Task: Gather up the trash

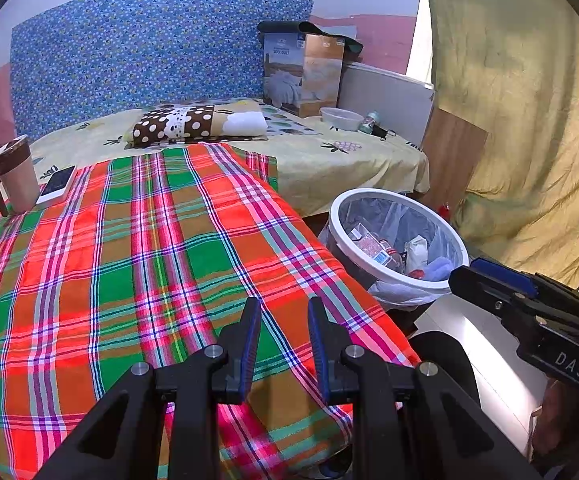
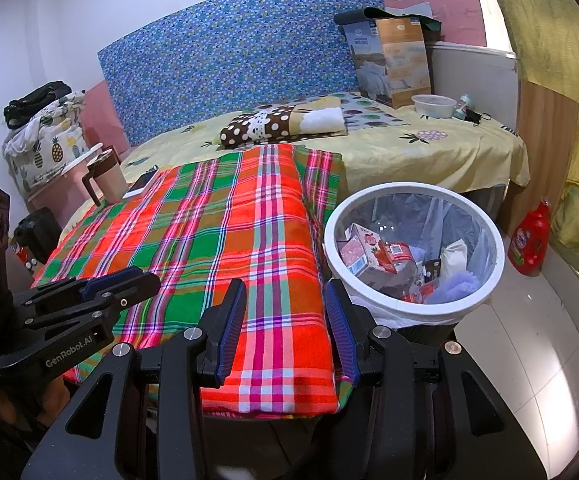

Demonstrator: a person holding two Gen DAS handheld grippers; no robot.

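Observation:
A white-rimmed trash bin [image 1: 409, 280] [image 2: 389, 305] with a clear bag liner stands on the floor at the right of the plaid-covered table [image 1: 149, 260] [image 2: 229, 232]. Inside lie a strawberry-printed carton [image 2: 363, 254] [image 1: 373, 248], wrappers and crumpled paper. My left gripper [image 1: 283, 308] hovers over the plaid cloth's near edge, its jaws a little apart with nothing between them. My right gripper [image 2: 285, 286] is open and empty over the cloth's right corner, beside the bin's rim. Each gripper shows in the other's view, the right gripper [image 1: 465, 276] near the bin and the left gripper [image 2: 141, 280] over the cloth.
A brown-lidded mug [image 1: 17, 176] [image 2: 107, 176] and a phone [image 1: 57, 184] [image 2: 141, 185] sit at the cloth's far left. Behind is a bed with a pillow, a quilt box [image 1: 303, 76], a plastic bowl [image 1: 341, 119] [image 2: 433, 105]. A red bottle [image 2: 529, 240] stands on the floor by a yellow curtain.

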